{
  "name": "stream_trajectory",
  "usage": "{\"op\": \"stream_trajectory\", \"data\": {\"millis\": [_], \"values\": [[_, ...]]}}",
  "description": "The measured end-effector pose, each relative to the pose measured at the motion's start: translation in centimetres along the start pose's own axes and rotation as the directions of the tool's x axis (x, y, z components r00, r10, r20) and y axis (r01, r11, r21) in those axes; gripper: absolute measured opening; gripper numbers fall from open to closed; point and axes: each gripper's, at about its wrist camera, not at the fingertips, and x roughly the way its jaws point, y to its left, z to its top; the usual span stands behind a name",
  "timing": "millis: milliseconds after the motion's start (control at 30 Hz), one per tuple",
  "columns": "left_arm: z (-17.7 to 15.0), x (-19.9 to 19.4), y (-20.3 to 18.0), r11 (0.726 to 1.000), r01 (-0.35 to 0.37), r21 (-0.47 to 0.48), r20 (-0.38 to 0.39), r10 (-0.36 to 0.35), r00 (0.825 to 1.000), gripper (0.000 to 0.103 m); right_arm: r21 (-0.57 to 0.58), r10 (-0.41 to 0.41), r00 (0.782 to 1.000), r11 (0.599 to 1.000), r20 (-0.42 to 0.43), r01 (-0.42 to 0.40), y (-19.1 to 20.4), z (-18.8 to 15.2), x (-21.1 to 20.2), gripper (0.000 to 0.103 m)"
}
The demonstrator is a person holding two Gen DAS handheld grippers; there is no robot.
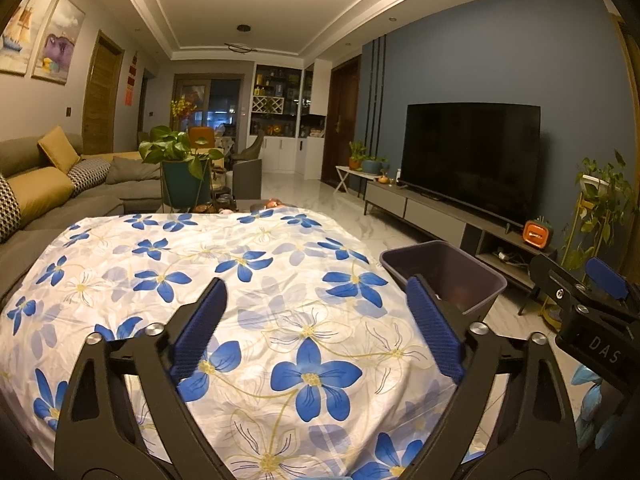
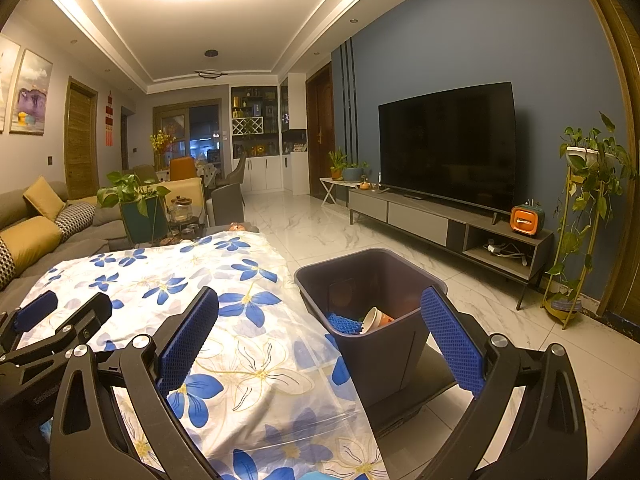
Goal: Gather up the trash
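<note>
Both tools hang above the table covered with a white cloth printed with blue flowers (image 1: 248, 280), and both are released: the left gripper (image 1: 316, 320) has its blue ribbed pads spread wide with nothing between them, and the right gripper (image 2: 320, 344) is the same, wide apart and empty.

No loose trash shows on the cloth in either view, so the step in hand seems to be a last search, or the end of the work. To do it well, the person should sweep both cameras slowly over the far edge of the table and over the white marble floor (image 2: 320, 220) beside it, because the grippers' own arms hide the near part of the cloth. If one more piece is found, it should be carried over the rim and let go low, so that it does not bounce out.

The dark purple square plastic bin (image 2: 384, 356) stands on the floor just beside the right edge of the table. In it lie a tilted paper cup with an orange band (image 2: 376, 320) and, to its left, something blue with a mesh texture (image 2: 344, 322). The rest of the inside is too dark to tell.
</note>
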Motion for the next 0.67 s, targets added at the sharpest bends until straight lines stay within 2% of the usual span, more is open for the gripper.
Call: {"op": "stream_trajectory", "data": {"millis": [67,267,467,667], "values": [[-0.03,0.06,0.01,1.000,0.004,0.000,-0.005,-0.004,1.000,0.080,0.001,-0.001,1.000,1.000,0.001,0.001,-0.06,0.01,-0.08,0.097],[-0.20,0.14,0.14,1.000,-0.001,0.004,-0.004,0.001,1.000,0.080,0.002,-0.001,1.000,1.000,0.001,0.001,0.00,0.19,0.06,0.097],[-0.41,0.25,0.37,1.000,-0.016,0.002,-0.003,0.016,1.000,0.096,0.004,-0.002,1.000,1.000,0.000,0.002,-0.13,0.12,0.00,0.097],[-0.34,0.30,0.79,0.999,-0.032,-0.013,-0.008,0.032,0.999,0.097,0.010,-0.005,1.000,1.000,-0.003,0.005,-0.24,-0.04,0.04,0.097]]}}
